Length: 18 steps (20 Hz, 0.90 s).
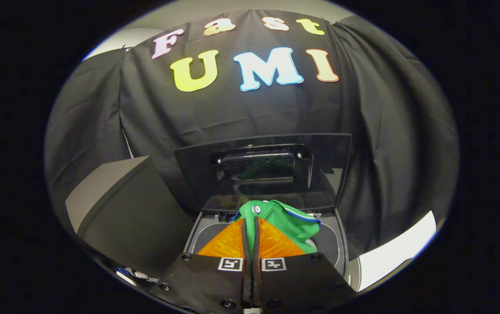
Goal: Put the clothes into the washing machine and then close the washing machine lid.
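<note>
1. Tongs [250,226] were closed to a thin slit, both orange fingers [228,244] pressed together on a fold of the green shirt [287,220].
2. Shirt bunched at and just beyond the fingertips, hanging to their right; a white button and a blue-white trim edge showed on it.
3. Shirt was held over the open top of the washer [335,244], above the grey rim of the tub opening.
4. Beyond, the lid [263,170] stood raised and tilted back, its dark glossy underside reflecting some green.
5. A grey box [119,205] sat left of the washer.
</note>
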Available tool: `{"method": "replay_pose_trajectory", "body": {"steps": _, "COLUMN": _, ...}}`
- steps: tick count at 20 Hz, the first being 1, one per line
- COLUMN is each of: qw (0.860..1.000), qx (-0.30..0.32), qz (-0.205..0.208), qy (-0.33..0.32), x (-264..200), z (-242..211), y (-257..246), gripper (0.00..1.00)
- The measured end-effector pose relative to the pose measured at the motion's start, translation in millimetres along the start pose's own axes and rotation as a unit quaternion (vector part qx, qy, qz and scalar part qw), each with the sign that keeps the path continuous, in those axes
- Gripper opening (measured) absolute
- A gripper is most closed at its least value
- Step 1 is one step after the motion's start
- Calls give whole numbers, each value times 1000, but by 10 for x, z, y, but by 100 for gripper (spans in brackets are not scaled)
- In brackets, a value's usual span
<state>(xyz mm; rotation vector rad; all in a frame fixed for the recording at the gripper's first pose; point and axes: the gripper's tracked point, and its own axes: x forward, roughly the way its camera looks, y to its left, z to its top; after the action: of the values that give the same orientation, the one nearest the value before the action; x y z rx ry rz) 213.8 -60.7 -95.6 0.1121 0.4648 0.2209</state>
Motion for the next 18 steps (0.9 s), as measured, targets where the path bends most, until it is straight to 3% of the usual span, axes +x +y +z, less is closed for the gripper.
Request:
{"method": "replay_pose_trajectory", "body": {"steps": 5, "qw": 1000, "qx": 5, "qz": -16, "qy": 20, "x": 52, "z": -179, "y": -51, "gripper": 3}}
{"method": "replay_pose_trajectory", "body": {"steps": 9, "qw": 1000, "qx": 4, "qz": -28, "qy": 3, "x": 7, "z": -84, "y": -99, "gripper": 18}}
{"method": "replay_pose_trajectory", "body": {"steps": 13, "qw": 999, "qx": -18, "qz": -40, "qy": -19, "x": -3, "z": 71, "y": -120, "gripper": 97}}
{"method": "replay_pose_trajectory", "body": {"steps": 18, "qw": 998, "qx": -18, "qz": -37, "qy": -54, "x": -76, "z": 428, "y": -79, "gripper": 97}}
